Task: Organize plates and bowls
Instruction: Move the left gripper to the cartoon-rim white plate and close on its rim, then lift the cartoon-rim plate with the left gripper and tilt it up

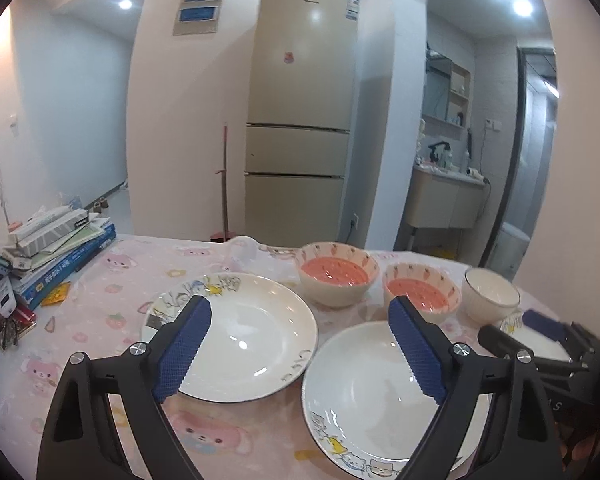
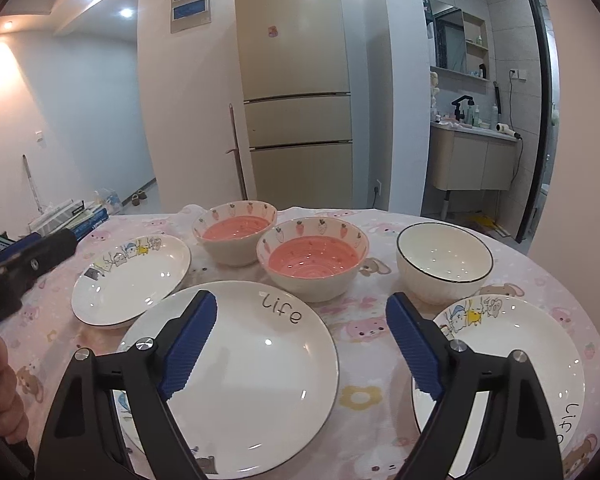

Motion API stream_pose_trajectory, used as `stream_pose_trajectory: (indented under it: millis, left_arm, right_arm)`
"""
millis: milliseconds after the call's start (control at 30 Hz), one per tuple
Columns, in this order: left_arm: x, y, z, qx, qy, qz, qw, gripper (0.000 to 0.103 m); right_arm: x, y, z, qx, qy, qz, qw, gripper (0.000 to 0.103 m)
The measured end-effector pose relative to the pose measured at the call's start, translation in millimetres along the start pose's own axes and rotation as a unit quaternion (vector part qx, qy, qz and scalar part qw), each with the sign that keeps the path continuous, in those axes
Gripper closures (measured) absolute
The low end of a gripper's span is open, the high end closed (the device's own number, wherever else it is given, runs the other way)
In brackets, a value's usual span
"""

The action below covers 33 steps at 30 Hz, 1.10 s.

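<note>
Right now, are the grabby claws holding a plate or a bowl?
No. Both are open and hold nothing. The left tool hovers over two white plates; the right tool hovers over the "life" plate.

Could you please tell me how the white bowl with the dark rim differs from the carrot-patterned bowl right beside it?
The white bowl is plain white inside with a thin dark rim; the carrot-patterned bowl is pink inside, with carrots painted round its rim band. The white bowl stands nearer the table's right edge, the carrot bowl nearer the middle. Both stand upright and empty on the pink tablecloth.

plates (image 2: 236,376): three white, cartoon-rimmed, flat on table | bowls (image 2: 313,264): two pink-lined, one white (all upright, empty) behind
</note>
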<state>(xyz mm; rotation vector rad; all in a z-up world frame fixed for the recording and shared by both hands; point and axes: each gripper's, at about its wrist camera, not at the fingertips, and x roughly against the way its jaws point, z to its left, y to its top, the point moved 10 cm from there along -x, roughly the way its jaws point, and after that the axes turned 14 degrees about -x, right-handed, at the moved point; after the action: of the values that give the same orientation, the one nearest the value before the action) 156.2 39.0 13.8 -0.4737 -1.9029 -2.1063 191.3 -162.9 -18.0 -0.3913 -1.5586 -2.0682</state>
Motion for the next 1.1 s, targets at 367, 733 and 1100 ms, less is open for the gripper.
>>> stream_pose_trajectory:
  millis: [367,733,1100]
  left_arm:
    - [-16.4,-12.6,128.0,0.138,0.062,0.032,0.9879,0.022]
    - [-73.7,-81.0,184.6,0.283,-0.007,0.116,0.9519,0.037]
    - [-106.3,-108.6,175.3,0.31,-0.03,0.148,0.9385,0.065]
  right_arm:
    - [-23.5,20.4,96.7,0.014,0.086,0.061,0.994,0.019]
    - [-131.1,-21.1,141.0,-0.025,0.079,0.195,0.977,0.034]
    - [-173.4,-54.9,130.2,-0.039,0.059,0.26,0.963,0.057]
